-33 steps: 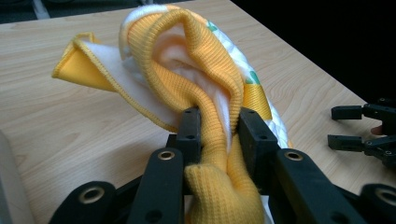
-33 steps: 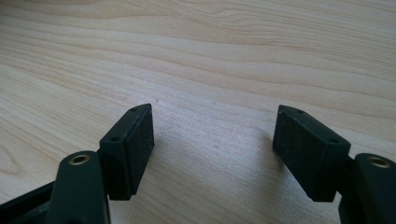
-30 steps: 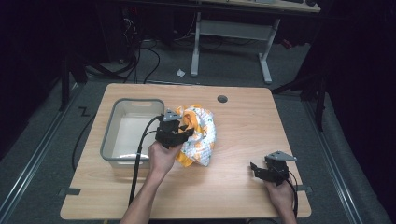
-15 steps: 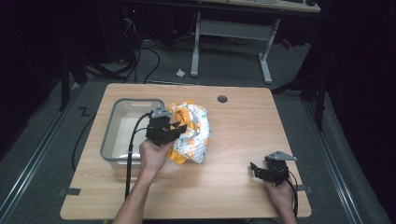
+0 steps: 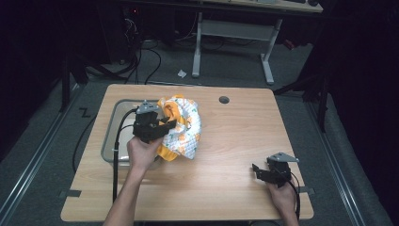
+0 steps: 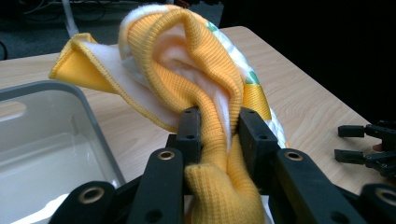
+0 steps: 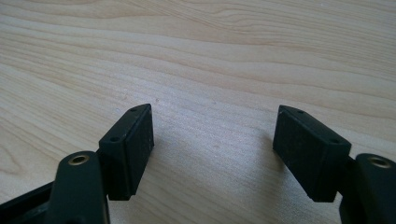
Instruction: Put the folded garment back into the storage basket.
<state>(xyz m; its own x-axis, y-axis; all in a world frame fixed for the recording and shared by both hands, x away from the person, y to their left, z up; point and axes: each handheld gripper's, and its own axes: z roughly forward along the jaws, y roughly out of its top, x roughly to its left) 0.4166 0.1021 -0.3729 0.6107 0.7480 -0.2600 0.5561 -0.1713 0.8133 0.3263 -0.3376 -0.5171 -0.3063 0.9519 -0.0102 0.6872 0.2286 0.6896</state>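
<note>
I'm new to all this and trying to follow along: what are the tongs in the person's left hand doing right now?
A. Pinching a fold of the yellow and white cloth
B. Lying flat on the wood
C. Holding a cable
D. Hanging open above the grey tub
A: in the left gripper view the two black jaws are closed on a yellow fold of the cloth, and the high view shows the left tongs at the cloth beside the grey tub.

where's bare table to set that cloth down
Open wood runs between the cloth and the right hand-held gripper, and along the near edge of the table. The left side is crowded by the grey bin and left hand-held gripper.
</note>
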